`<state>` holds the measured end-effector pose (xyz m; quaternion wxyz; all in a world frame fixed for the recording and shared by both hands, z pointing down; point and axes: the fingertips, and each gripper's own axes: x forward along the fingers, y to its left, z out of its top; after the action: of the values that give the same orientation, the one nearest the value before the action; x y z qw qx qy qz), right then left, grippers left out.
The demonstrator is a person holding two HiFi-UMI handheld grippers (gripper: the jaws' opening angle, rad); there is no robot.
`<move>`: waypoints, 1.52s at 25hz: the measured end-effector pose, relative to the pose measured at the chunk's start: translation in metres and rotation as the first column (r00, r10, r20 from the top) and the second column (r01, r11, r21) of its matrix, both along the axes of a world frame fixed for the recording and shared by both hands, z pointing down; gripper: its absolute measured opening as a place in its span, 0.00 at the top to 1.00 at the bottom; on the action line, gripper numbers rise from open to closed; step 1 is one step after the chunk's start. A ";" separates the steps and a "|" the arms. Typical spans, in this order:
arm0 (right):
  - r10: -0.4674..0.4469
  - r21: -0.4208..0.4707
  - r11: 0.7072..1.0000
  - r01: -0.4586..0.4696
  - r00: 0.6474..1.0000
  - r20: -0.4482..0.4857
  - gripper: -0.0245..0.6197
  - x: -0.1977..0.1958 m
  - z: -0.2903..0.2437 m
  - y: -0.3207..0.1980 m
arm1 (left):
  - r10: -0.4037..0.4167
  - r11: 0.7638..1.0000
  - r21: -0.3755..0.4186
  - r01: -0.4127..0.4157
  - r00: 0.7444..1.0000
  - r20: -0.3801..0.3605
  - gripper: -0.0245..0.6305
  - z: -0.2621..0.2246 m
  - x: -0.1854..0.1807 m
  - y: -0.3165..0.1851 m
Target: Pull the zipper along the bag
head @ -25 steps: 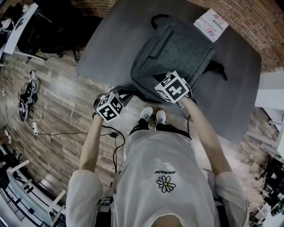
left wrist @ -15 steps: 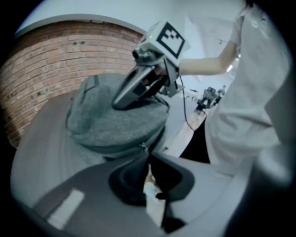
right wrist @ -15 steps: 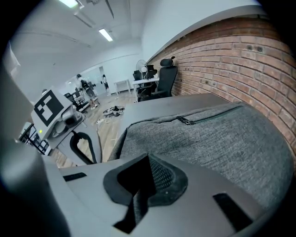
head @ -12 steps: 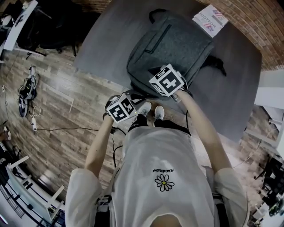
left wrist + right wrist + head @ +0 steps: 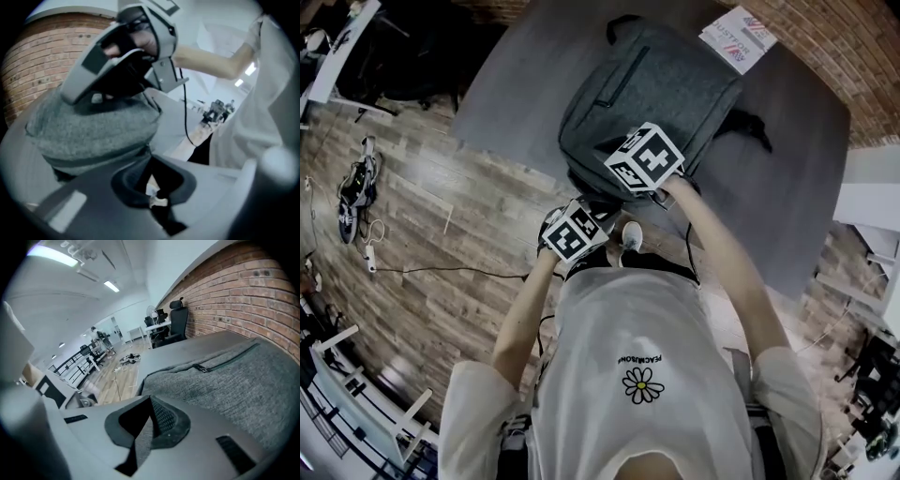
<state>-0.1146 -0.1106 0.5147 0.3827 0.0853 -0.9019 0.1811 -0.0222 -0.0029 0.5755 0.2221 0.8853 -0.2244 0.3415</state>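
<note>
The wooden floor (image 5: 422,244) fills the left of the head view, and a brick wall (image 5: 853,47) crosses the upper right corner. Between them stands a dark grey table (image 5: 797,187), running from the top centre down to the right edge. The person's white T-shirt (image 5: 647,347), with a daisy printed on it, takes up the lower centre.

A grey fabric backpack (image 5: 661,89) lies flat on the table in the upper centre of the head view; its near end reaches the table's near edge, just above the two marker cubes. A closed pocket zipper (image 5: 619,80) runs along its upper left part.

The right gripper (image 5: 151,404) rests on the near end of the backpack; in its own view the jaws are clenched on a fold of the grey fabric. The left gripper (image 5: 149,164) sits lower and further left in the head view, at the backpack's near corner by the table edge; its jaws are pressed together on a small pale zipper pull (image 5: 154,193), with the backpack's rounded side just above it in that view.

A printed booklet (image 5: 737,36) lies on the table at the top right, beside the backpack. A pair of shoes (image 5: 352,202) lies on the floor at the far left.
</note>
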 end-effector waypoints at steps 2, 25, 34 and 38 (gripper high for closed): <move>-0.077 0.037 0.996 0.077 0.997 0.004 0.96 0.007 -0.012 0.009 | -0.040 0.999 0.001 0.040 0.999 -0.011 0.96 0.000 0.002 -0.001; 0.199 0.298 0.948 -0.109 0.935 -0.292 0.96 0.150 -0.028 -0.152 | -0.093 0.986 0.153 0.062 0.974 0.204 0.96 0.009 -0.022 -0.008; 0.412 0.284 0.903 -0.324 0.840 -0.353 0.96 0.220 -0.025 -0.100 | -0.143 0.973 0.213 0.085 0.950 0.277 0.96 0.016 -0.086 -0.073; 0.525 0.286 0.848 -0.447 0.783 -0.333 0.96 0.247 -0.025 -0.074 | -0.100 0.970 0.240 0.024 0.945 0.310 0.96 0.018 -0.086 -0.128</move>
<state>0.1323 -0.1850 0.4902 0.4881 0.3870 -0.7647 0.1652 -0.1084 -0.1310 0.5935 0.0878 0.8305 -0.3238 0.4446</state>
